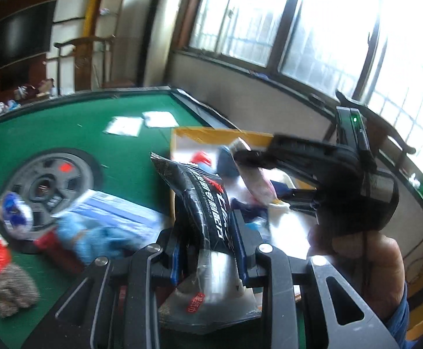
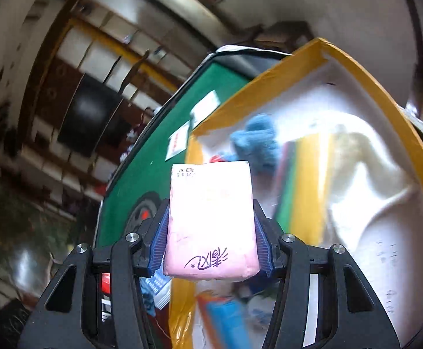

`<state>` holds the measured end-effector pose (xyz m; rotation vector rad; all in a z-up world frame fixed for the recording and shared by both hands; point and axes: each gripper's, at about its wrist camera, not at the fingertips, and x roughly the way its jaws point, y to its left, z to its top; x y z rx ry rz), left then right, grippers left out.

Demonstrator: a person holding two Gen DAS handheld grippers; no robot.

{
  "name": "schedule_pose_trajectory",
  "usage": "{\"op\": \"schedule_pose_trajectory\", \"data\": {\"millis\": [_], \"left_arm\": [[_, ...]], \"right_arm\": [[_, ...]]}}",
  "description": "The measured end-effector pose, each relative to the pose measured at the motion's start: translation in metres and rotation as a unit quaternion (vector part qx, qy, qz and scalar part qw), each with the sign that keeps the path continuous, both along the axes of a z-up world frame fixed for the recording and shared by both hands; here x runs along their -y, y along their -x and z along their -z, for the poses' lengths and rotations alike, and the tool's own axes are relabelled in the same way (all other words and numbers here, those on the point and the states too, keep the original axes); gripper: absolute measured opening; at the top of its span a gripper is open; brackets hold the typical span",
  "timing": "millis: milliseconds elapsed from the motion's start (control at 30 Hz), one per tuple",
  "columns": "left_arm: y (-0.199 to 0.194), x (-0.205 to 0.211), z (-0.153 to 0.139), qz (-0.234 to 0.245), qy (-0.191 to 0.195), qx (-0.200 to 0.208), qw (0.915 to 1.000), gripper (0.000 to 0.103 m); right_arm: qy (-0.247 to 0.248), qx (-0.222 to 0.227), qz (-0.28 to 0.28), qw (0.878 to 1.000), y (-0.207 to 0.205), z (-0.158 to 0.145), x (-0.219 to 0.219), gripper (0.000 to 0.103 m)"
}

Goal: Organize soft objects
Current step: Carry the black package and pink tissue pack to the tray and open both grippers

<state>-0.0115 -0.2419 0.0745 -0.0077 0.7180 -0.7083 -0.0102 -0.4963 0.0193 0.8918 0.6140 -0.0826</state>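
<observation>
Now the right gripper (image 2: 211,232) squeezes a pink tissue pack (image 2: 210,221) by its sides over the yellow box (image 2: 385,96) — light, squishy. Left gripper (image 1: 208,250) pinches a crinkly black packet (image 1: 208,203) — slippery.

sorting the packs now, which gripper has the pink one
The right gripper is shut on the pink tissue pack; the left gripper holds a black-and-clear packet.

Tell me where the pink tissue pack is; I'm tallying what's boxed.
Not boxed yet: in the right wrist view the pink tissue pack sits clamped in the right hand-held gripper, held above the yellow-rimmed box.
</observation>
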Motion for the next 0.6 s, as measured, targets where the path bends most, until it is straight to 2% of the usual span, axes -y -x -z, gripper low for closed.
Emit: {"op": "schedule_pose_trajectory", "data": {"millis": [133,200,400,600], "left_arm": [[-0.004,0.023,0.013,0.013,-0.004,-0.029,0.9995,0.029],[-0.007,0.027,0.019,0.011,-0.012,-0.034,0.9993,0.029],[-0.011,0.031,0.029,0.019,-0.006,-0.042,0.9989,0.03],[-0.006,0.04,0.031,0.054,0.007,-0.048,0.9974,0.031]], "right_arm": [[-0.043,-0.005,0.042,0.998,0.013,0.011,0.02,0.051],[-0.048,-0.007,0.062,0.997,0.019,0.012,0.026,0.051],[-0.02,-0.016,0.086,0.996,0.028,0.004,0.026,0.052],[0.026,-0.028,0.124,0.992,0.032,-0.006,0.031,0.054]]}}
